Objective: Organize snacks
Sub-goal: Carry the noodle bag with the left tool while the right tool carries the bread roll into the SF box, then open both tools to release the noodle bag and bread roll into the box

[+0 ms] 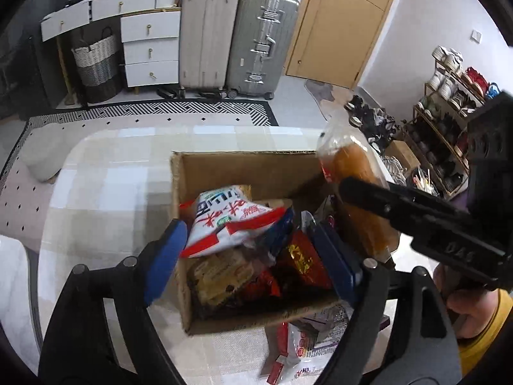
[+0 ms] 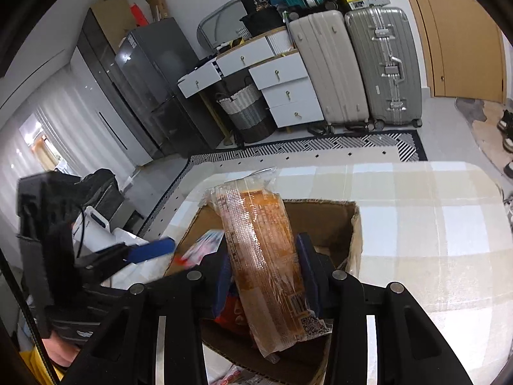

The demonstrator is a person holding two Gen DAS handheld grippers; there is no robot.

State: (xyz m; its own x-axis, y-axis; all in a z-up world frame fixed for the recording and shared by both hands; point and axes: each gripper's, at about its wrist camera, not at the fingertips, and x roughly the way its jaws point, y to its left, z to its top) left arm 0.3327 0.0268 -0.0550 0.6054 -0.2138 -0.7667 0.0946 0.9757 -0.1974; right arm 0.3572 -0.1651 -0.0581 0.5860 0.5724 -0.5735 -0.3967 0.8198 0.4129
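An open cardboard box [image 1: 237,166] stands on the checked tablecloth and holds several snack packs. A white and red pack [image 1: 224,224] lies on top, with red packs [image 1: 301,256] and a biscuit pack [image 1: 221,272] under it. My left gripper [image 1: 253,256] hovers open over the box, its blue pads on either side of the packs, holding nothing. My right gripper [image 2: 266,276] is shut on a long clear bag of orange-brown bread [image 2: 263,256] and holds it above the box [image 2: 323,215]. The bag also shows in the left wrist view [image 1: 356,173].
More snack packs [image 1: 304,346] lie on the table [image 1: 105,192] in front of the box. Behind the table are a patterned rug [image 1: 160,112], two suitcases [image 1: 237,35], white drawers [image 1: 150,48], a woven basket [image 1: 96,61] and a shoe rack [image 1: 449,122].
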